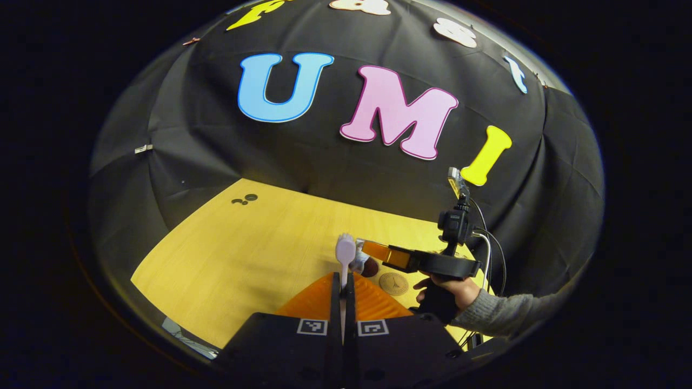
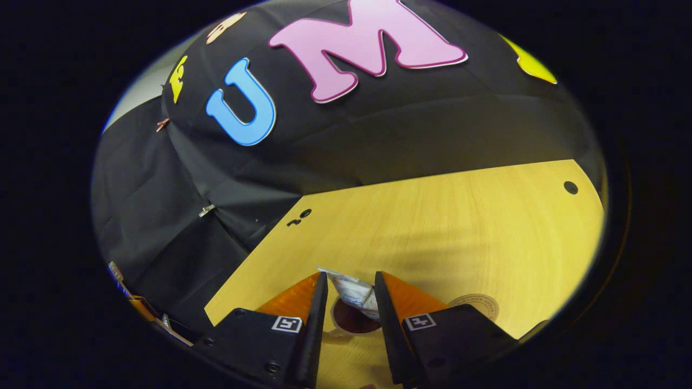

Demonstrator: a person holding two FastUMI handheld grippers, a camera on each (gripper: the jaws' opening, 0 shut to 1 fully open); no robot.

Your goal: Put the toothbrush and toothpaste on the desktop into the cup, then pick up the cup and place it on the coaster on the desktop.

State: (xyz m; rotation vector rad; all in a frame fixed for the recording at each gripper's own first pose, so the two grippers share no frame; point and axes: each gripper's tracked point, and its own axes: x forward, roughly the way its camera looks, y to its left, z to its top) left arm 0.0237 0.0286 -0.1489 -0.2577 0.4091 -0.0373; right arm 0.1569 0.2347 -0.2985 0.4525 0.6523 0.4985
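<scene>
Left gripper view: the left gripper point(image 1: 344, 292) pinches a light, stiff white plastic toothbrush point(image 1: 345, 254) by its handle above the wooden desktop point(image 1: 243, 254).

Right gripper view: the right gripper point(image 2: 350, 302), fingers spread, straddles a soft white toothpaste tube point(image 2: 354, 292) leaning in the dark-bottomed cup point(image 2: 351, 320) beside the round brown coaster point(image 2: 478, 305).

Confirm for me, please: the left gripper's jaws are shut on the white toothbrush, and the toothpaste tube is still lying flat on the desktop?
Not quite. The left gripper is indeed shut on the white toothbrush, but the toothpaste tube is not lying flat on the desktop: the right gripper view shows it leaning in the cup, between the right gripper's open jaws.
</scene>
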